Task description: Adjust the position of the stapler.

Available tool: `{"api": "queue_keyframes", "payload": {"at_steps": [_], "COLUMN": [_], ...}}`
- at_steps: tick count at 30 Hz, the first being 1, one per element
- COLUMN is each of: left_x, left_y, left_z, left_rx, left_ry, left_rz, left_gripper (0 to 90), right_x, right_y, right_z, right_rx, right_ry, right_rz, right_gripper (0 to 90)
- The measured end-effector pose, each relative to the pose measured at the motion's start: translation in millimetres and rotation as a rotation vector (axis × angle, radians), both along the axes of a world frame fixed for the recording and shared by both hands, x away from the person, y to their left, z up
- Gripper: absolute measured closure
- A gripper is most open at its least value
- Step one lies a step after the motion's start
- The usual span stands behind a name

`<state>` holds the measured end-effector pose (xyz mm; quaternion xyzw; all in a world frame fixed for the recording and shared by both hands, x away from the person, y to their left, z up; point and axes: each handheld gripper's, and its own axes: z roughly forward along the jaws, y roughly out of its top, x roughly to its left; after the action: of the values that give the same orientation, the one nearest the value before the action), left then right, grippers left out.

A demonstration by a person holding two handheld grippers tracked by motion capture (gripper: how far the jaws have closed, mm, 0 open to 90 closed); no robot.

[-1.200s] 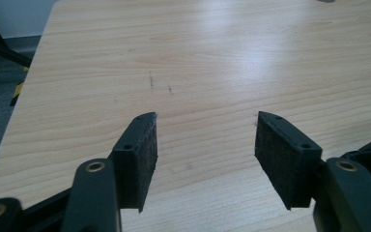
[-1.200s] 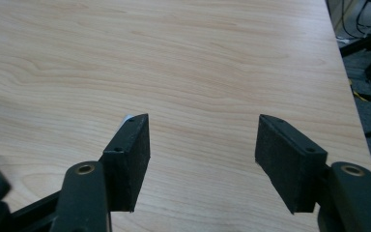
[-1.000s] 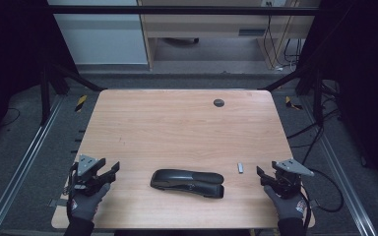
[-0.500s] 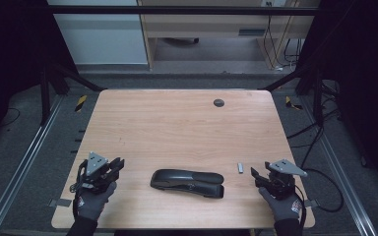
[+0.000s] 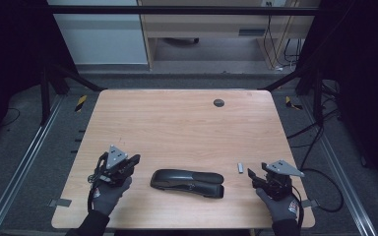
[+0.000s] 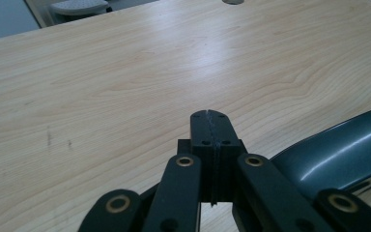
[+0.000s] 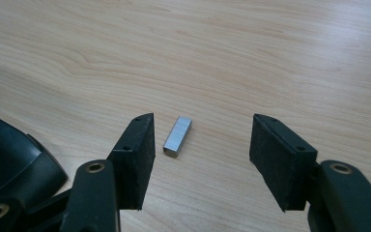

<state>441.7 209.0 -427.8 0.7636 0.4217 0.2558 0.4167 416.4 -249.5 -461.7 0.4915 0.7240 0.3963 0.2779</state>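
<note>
Left tongs [image 6: 211, 126] just clenched empty, nearer stapler [image 5: 187, 182] | right tongs [image 7: 200, 159] released, straddling staples [image 7: 178, 136] | we centre, then pinch.

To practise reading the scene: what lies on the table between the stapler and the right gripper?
A small staple strip lies on the table between the stapler and the right gripper, seen in the high view.

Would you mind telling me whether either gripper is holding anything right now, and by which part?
Nothing is held. The left gripper is shut on nothing beside the stapler; the right gripper stands open around the staple strip, not touching it.
</note>
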Motion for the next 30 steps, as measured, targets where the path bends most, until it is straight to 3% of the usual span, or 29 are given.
{"api": "queue_keyframes", "payload": {"at_steps": [11, 18, 26, 30], "left_x": [13.8, 16.4, 18.6, 18.3], "left_y": [-27.6, -47.9, -59.1, -60.5], "left_z": [-8.7, -18.8, -27.9, -28.9], "left_rx": [0.018, 0.062, 0.089, 0.098], "left_ry": [0.04, 0.071, 0.102, 0.097], "left_rz": [-0.05, -0.101, -0.133, -0.129], "left_gripper": [90.0, 90.0, 90.0, 90.0], "right_x": [-1.0, -1.4, 0.1, 0.1], "right_y": [12.5, 16.4, 17.3, 17.4], "right_z": [-0.6, -0.7, -3.3, -3.5], "right_rx": [0.009, 0.02, 0.014, 0.013], "right_ry": [-0.004, 0.008, 0.012, 0.014], "right_rz": [0.048, 0.063, 0.068, 0.07], "right_gripper": [42.9, 42.9, 42.7, 42.7]}}
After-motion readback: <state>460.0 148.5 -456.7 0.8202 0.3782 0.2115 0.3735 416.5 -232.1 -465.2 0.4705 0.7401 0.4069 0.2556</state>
